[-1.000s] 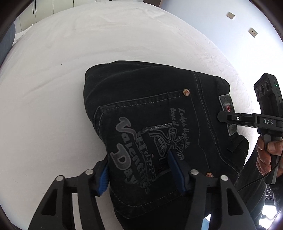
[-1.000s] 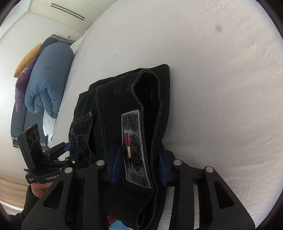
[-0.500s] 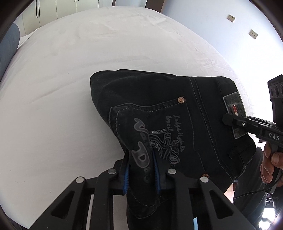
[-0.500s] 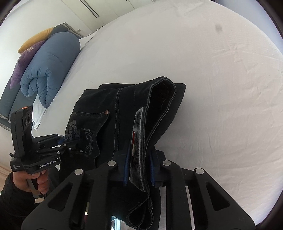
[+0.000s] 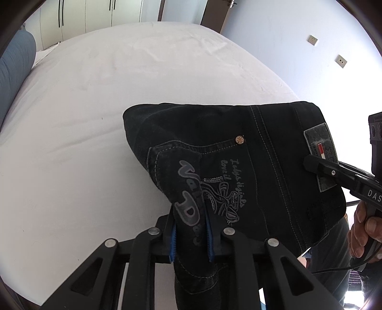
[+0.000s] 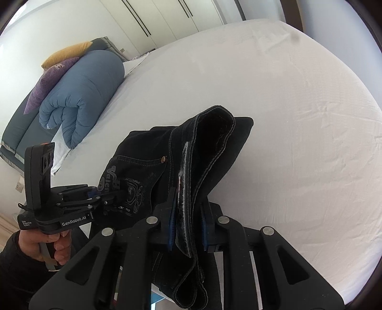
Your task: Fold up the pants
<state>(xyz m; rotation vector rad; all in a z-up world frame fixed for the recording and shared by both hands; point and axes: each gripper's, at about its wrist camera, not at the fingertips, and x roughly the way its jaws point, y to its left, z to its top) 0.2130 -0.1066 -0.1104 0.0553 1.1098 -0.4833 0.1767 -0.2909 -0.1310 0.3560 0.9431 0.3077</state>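
Observation:
The black jeans (image 5: 262,171) are folded into a thick bundle held above the white bed (image 5: 95,119). My left gripper (image 5: 191,235) is shut on the printed back-pocket edge of the jeans. My right gripper (image 6: 187,226) is shut on the waistband by the grey brand patch (image 6: 182,190). In the left wrist view the right gripper (image 5: 310,164) shows clamped on the patch (image 5: 320,152). In the right wrist view the left gripper (image 6: 112,198) shows gripping the pocket print, and the jeans (image 6: 214,147) hang open at the waistband.
A rolled blue duvet (image 6: 81,95) with purple and yellow pillows (image 6: 47,78) lies at the bed's far left. White wardrobe doors (image 6: 167,21) stand behind the bed. A wall with sockets (image 5: 312,40) is on the right.
Both grippers closed from open onto the jeans, the left on the pocket, the right on the waistband. The bundle then rose off the bed toward the cameras.

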